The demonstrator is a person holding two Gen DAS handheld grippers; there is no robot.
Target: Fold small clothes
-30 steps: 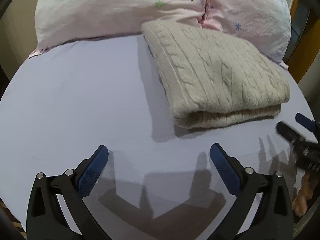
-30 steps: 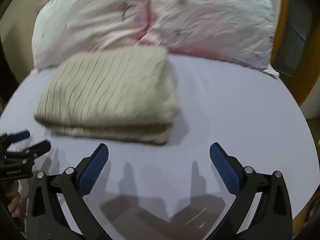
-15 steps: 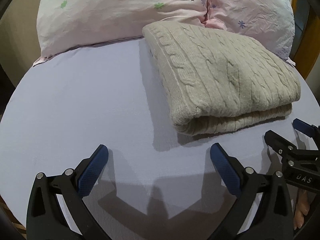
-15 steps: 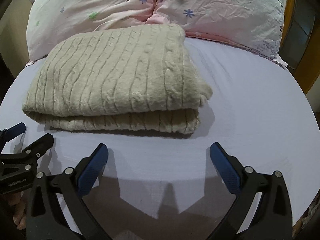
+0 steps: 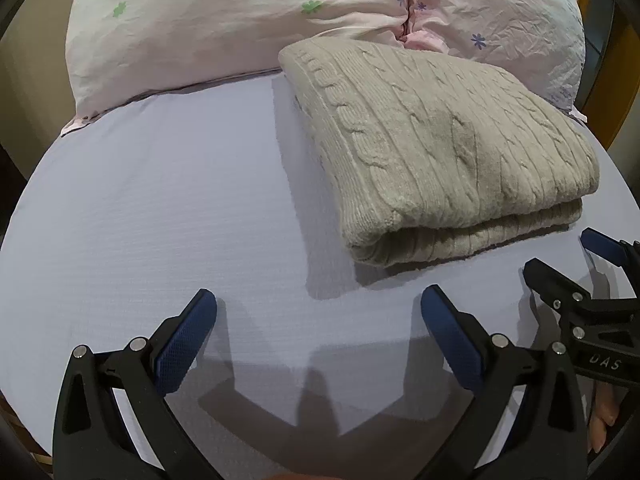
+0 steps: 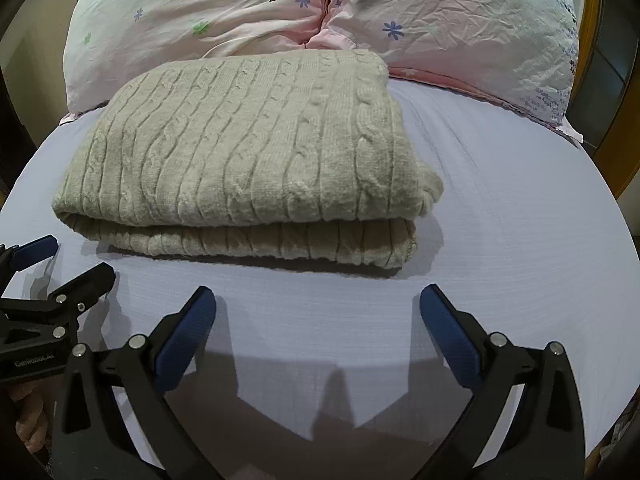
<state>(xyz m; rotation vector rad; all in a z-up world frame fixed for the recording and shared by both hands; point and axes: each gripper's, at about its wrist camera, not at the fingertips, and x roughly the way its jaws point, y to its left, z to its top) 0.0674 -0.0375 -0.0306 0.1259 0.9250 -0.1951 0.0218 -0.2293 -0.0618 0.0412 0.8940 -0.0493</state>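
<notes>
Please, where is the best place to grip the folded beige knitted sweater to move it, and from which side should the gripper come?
Probably grip the folded sweater at its near edge, where the two stacked layers show. The right gripper is open and faces that edge across the bare sheet, so come in low from the front, one finger under and one on top. The far side meets the pillows.

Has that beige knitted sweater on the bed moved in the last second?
Cannot tell. The sweater looks larger and lower in both views, but the pillows behind shift with it, so the cameras moved; it touches them as before.
</notes>
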